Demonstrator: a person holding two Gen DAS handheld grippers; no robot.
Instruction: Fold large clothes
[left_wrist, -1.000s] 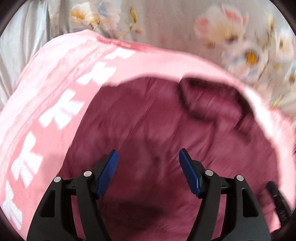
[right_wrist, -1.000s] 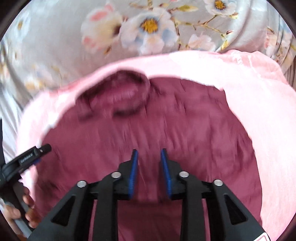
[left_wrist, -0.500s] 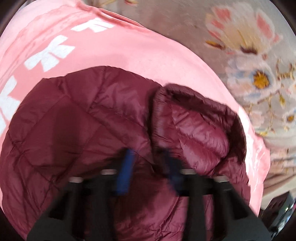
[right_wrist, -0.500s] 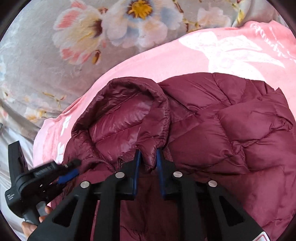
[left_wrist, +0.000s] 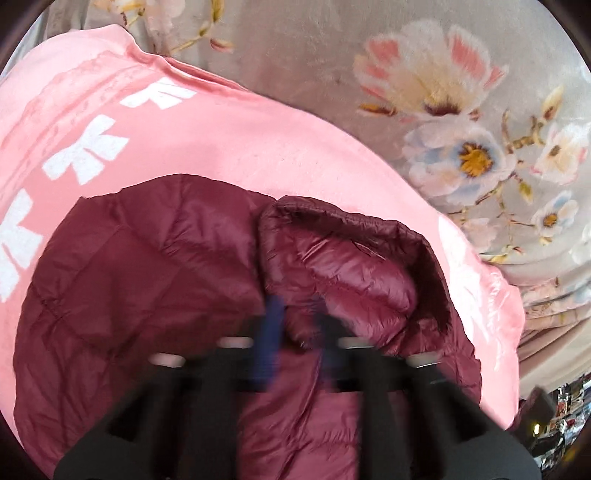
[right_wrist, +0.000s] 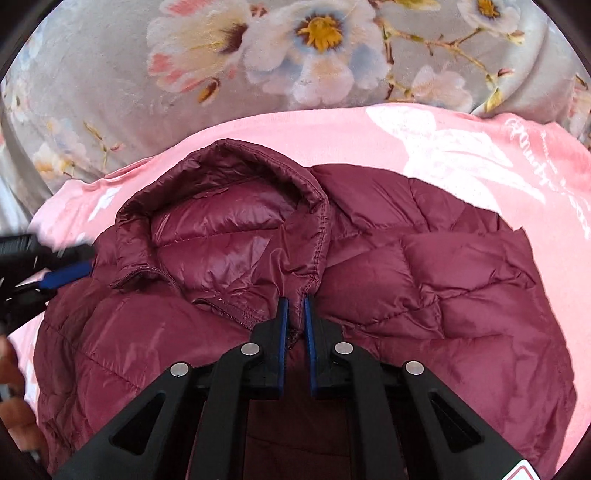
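Right wrist view: right claw (right_wrist: 293, 314) pinching hood (right_wrist: 236, 206) edge of puffy maroon jacket (right_wrist: 424, 288), 6 o'clock; soft, light, slippery shell. Left claw (left_wrist: 299, 332) blurred, jaws just opening, fabric between.

Jacket (right_wrist: 424, 295) on blanket (right_wrist: 332, 133), blanket on bedspread (right_wrist: 110, 110), hood (right_wrist: 229, 221) leftward

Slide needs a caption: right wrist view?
Right gripper pinches the maroon jacket at its hood, over a pink blanket.
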